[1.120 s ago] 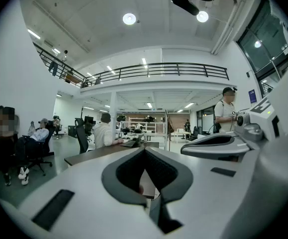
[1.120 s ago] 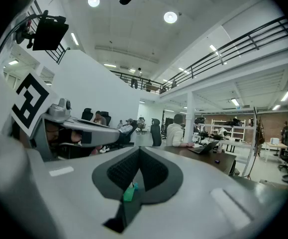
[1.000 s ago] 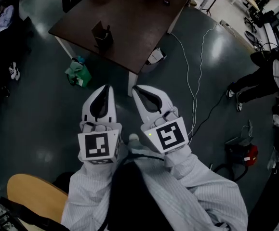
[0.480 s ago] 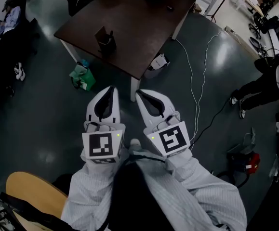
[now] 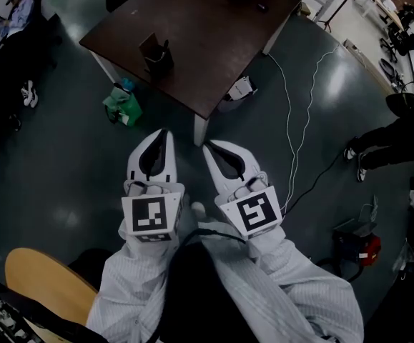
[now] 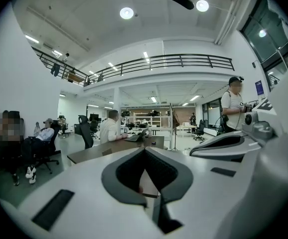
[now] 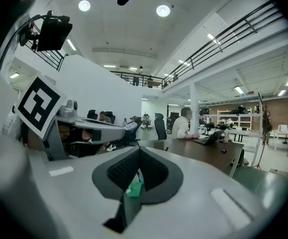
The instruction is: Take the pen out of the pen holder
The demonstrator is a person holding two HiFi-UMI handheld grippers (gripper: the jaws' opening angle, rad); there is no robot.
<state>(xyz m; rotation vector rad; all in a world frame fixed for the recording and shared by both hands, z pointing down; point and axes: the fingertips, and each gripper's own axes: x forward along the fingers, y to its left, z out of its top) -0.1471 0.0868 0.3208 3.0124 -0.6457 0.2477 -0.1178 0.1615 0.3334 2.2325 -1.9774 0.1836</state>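
Note:
A dark pen holder [image 5: 154, 56] stands upright near the left edge of the brown table [image 5: 214, 34], with a dark pen [image 5: 165, 46] sticking out of its top. Both grippers hang over the floor short of the table, side by side. My left gripper [image 5: 162, 133] is shut with nothing in it, and so is my right gripper [image 5: 208, 148]. In the left gripper view the shut jaws [image 6: 144, 151] point toward the table [image 6: 109, 147]. In the right gripper view the shut jaws [image 7: 140, 151] point left of the table [image 7: 208, 151].
A green bag [image 5: 123, 106] lies on the floor by the table's left leg. A white object [image 5: 239, 89] sits under the table, and white cables [image 5: 292, 120] run across the floor. A wooden chair seat [image 5: 46, 284] is at the bottom left. People sit and stand around the room.
Both grippers stay shut and side by side. The view has shifted a little, and the table's near corner lies slightly closer to the gripper tips.

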